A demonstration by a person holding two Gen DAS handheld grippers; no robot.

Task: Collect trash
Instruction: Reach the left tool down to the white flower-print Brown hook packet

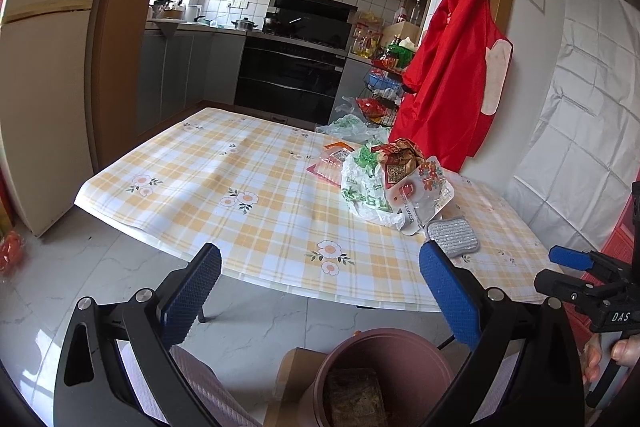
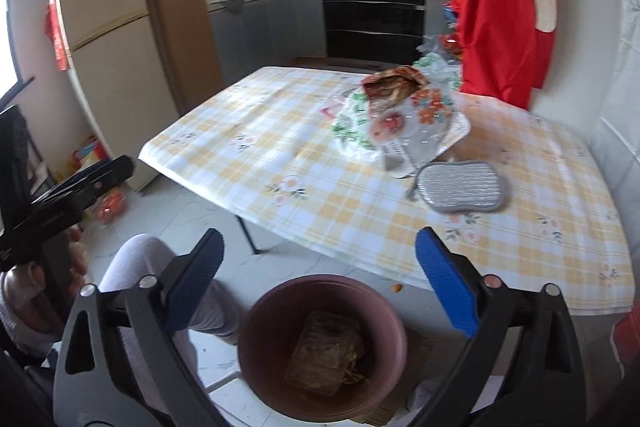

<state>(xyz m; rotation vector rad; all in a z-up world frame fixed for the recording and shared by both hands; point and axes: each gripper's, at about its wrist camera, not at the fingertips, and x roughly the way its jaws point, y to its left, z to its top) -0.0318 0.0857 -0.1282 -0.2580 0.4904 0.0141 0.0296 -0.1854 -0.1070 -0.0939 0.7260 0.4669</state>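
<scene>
Left wrist view: the left tool [image 1: 320,291] stands wide, its blue pads [image 1: 196,291] apart with nothing between them, above the near edge of the counter [image 1: 248,195], which is covered by a yellow checked cloth with flowers. Below it, cut off by the bottom of the frame, is a pink bin [image 1: 384,379] holding a brown wrapped packet [image 1: 356,399]; the bin's lower part is hidden. Toward the counter's far right corner lies a heap of trash [image 1: 388,179]: a white and green plastic bag, a crumpled red-brown wrapper and a clear blister pack, overlapping so that their outlines are hard to separate. A grey scouring pad [image 1: 454,237] lies just beside the heap, nearer the right edge. A red apron [image 1: 452,75] hangs on the wall beyond. The right tool [image 1: 576,267] enters at the right margin, mostly cut off, with fingertips of a hand [image 1: 604,359] on its handle. Right wrist view: the right tool [image 2: 320,283] stands wide and holds nothing, directly above the bin [image 2: 276,311], in which the packet [image 2: 324,359] rests. The picture is blurred; printing on the trash heap [image 2: 400,111] cannot be read. The pad [image 2: 460,183] lies near the counter's [image 2: 280,131] near right part. The left tool [image 2: 72,187] shows only partly at the left margin; its state cannot be told from here.
</scene>
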